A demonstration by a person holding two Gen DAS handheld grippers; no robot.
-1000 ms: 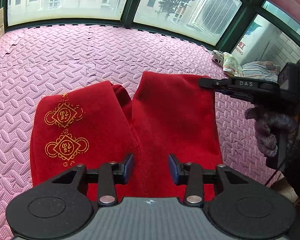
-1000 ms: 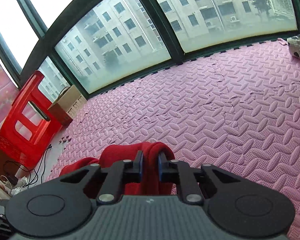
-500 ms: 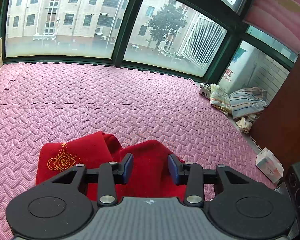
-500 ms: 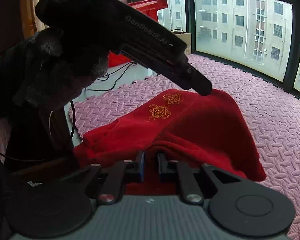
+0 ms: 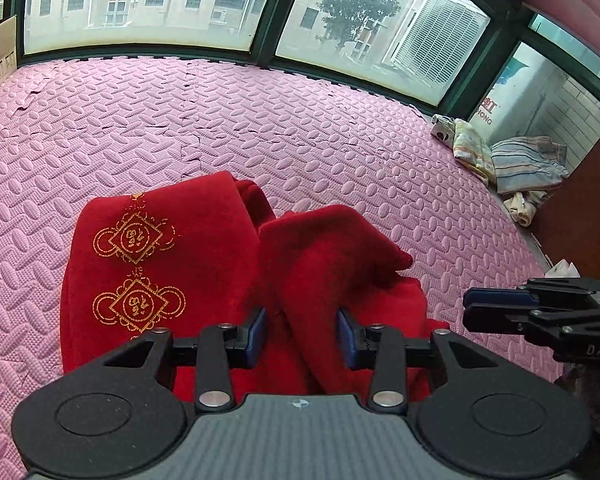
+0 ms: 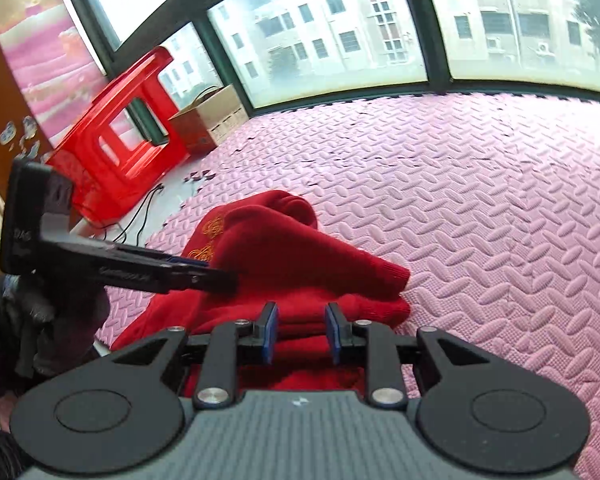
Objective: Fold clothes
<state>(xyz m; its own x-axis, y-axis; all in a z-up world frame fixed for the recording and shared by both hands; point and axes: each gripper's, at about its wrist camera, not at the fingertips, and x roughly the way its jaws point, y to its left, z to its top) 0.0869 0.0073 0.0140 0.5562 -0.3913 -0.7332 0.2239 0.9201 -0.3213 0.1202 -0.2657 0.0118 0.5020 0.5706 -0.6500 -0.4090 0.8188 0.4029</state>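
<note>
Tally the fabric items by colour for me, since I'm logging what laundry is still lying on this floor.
Red: 1, the red embroidered garment on the pink foam mat.
Blue-striped: 1, the striped cloth by the wall.
Yellow-patterned: 1, the pale yellow cloth beside it.
Cream: 1, the crumpled cream cloth.
Total: 4. The corner pile may hide more.

Counted 1 red garment (image 5: 204, 280) with 2 gold emblems (image 5: 134, 238), 2 grippers (image 5: 302, 334), 1 red stool (image 6: 128, 136), 1 cardboard box (image 6: 212, 114), 1 clothes pile (image 5: 512, 164) at mat's (image 5: 260, 128) right edge.
</note>
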